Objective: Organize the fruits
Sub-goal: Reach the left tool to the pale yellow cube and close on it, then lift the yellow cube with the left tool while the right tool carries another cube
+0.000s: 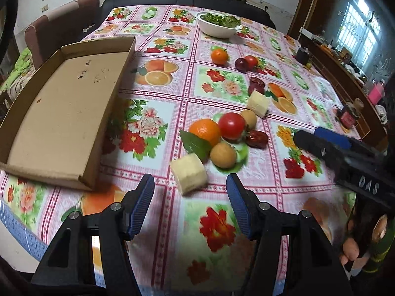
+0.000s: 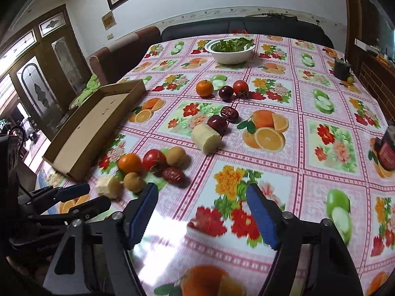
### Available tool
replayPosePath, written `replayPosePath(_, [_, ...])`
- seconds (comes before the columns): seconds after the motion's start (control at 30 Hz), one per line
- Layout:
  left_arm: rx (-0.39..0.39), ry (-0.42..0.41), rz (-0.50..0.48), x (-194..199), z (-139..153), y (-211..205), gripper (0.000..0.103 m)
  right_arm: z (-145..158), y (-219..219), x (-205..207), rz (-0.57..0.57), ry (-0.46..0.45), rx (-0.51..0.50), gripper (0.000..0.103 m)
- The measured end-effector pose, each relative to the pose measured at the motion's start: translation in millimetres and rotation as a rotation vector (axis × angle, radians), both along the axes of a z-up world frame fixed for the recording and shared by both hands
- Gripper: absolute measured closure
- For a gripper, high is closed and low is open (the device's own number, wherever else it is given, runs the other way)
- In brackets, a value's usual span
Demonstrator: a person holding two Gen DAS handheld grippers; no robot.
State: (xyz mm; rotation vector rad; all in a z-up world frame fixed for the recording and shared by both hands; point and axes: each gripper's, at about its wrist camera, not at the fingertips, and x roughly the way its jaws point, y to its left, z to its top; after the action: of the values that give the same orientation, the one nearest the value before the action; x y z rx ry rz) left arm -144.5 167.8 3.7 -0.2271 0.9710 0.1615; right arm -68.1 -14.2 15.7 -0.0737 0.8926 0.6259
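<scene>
Left gripper (image 1: 190, 192) spread wide, nothing pinched, hovering low centre of the left wrist view just short of a pale peeled chunk (image 1: 188, 174). Right gripper (image 2: 202, 204) also spread with nothing between the pads, bottom centre of its own view over bare tablecloth (image 2: 308, 153).

Moving outward: near cluster sits mid-frame in the left view, just past that chunk. Orange (image 1: 205, 129), tomato (image 1: 231, 125), two tan round fruits (image 1: 223, 154) and (image 1: 249, 118), one dried red date (image 1: 256, 138). Further up, a second pale chunk (image 1: 258, 103), then a dark plum (image 2: 217, 123) and another date (image 2: 229, 112) touching or nearly so. Far group toward upper centre: second orange (image 1: 219, 56), second plum (image 1: 241, 64), second tomato (image 1: 251, 61).

Count, then: 2 oranges, 2 tomatoes, 2 plums, 2 dates, 2 tan fruits, 2 pale chunks. Twelve pieces, all loose on the cloth.

Cardboard tray (image 1: 61, 113) at left of frame, totally bare inside. White bowl of greens (image 1: 218, 24) at top, probably not part of this.

Progress-wise looks like basically zero done, assuming the tray is the destination. Everything left to sort.
</scene>
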Motion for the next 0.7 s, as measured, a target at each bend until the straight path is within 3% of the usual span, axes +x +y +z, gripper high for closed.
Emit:
replayPosePath(0.17, [-0.02,0.029,0.007,10.4,-9.6,6.4,0.043,-6.6,14.0,34.8,-0.003,0.021,0.002,0.044])
replayPosePath(0.37, [-0.012,0.033,-0.006,14.6,-13.9,7.4,0.044,-26.3,39.8,74.7,-0.004,0.072,-0.033,0.045])
replayPosePath(0.5, [0.004,0.022,-0.004,16.7,-14.1,10.3,0.063,-34.8,49.9,86.5,0.0,0.086,-0.039,0.046])
replayPosePath(0.53, [-0.007,0.019,-0.009,17.1,-13.9,11.8,0.073,-34.7,51.6,88.1,0.001,0.085,-0.04,0.05])
replayPosePath(0.6, [-0.025,0.021,-0.011,18.2,-13.3,14.5,0.074,-34.7,53.0,89.9,0.011,0.091,-0.018,0.065])
replayPosePath(0.7, [-0.021,0.022,-0.015,17.3,-12.3,14.3,0.074,-33.8,52.8,88.3,0.006,0.091,-0.009,0.068])
